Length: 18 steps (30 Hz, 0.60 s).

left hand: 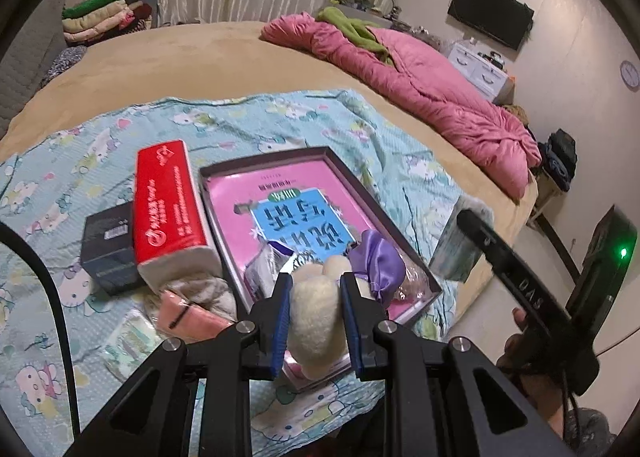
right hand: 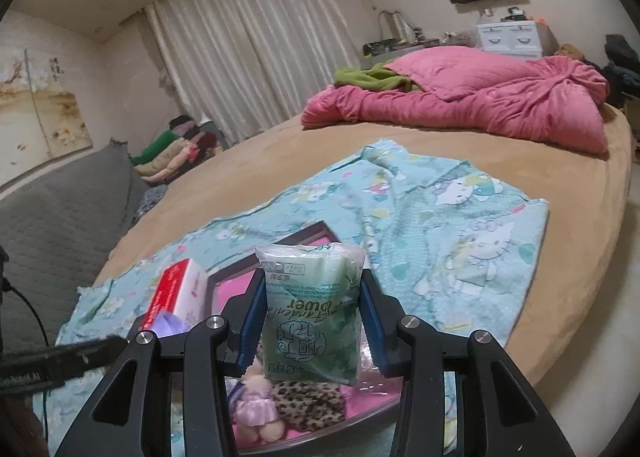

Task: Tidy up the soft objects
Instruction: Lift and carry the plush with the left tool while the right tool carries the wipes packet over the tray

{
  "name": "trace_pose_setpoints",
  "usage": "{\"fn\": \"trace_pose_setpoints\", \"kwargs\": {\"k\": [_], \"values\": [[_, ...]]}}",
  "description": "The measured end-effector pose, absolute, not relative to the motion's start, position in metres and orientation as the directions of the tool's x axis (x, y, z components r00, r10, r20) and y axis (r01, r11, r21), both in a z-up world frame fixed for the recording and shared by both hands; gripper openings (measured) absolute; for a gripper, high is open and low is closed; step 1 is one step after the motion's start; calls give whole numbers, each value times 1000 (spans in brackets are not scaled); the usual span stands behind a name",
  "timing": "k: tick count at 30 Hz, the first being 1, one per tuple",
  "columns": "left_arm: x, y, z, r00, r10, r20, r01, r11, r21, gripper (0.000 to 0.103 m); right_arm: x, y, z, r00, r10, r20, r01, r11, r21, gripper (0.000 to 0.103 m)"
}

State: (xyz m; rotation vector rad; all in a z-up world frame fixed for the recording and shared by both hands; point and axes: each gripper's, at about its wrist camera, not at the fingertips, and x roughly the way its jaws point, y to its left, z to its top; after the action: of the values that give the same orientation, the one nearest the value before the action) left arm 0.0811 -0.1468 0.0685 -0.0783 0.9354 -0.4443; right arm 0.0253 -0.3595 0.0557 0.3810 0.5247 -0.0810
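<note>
- Bed [left hand: 168,57] with a tan cover carries a light blue cartoon blanket [left hand: 248,125], and all the task things lie on this blanket.
- The left gripper [left hand: 316,321] pinches a cream plush toy [left hand: 316,317] between its blue pads; the toy is just above the near corner of the shallow box [left hand: 416,257].
- The box has a dark rim and a pink printed sheet [left hand: 236,193] on its bottom.
- A purple satin piece [left hand: 378,261] lies inside the box, just beside the toy.
- The right gripper [right hand: 314,321] clamps a green tissue pack [right hand: 314,309] upright above the box.
- Under the pack, in the right wrist view, a leopard-print cloth [right hand: 310,403] and a small doll in lilac dress [right hand: 254,409] lie in the box.
- A red tissue pack [left hand: 170,209] stands just left of the box, and a black box [left hand: 108,249] is beside it.
- A pink pouch [left hand: 188,317] and a beige cloth [left hand: 204,291] lie near the left gripper, outside the box.
- A pink quilt [left hand: 420,85] lies well apart, at the far side of the bed.
</note>
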Motion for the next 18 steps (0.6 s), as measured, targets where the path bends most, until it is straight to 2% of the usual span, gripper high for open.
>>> {"fn": "trace_pose_setpoints", "kwargs": {"k": [18], "values": [[83,-173,20,402,-367,-839,359,906,-225,25,36,-366,37,830,31,-557,180,930,320,45]]}}
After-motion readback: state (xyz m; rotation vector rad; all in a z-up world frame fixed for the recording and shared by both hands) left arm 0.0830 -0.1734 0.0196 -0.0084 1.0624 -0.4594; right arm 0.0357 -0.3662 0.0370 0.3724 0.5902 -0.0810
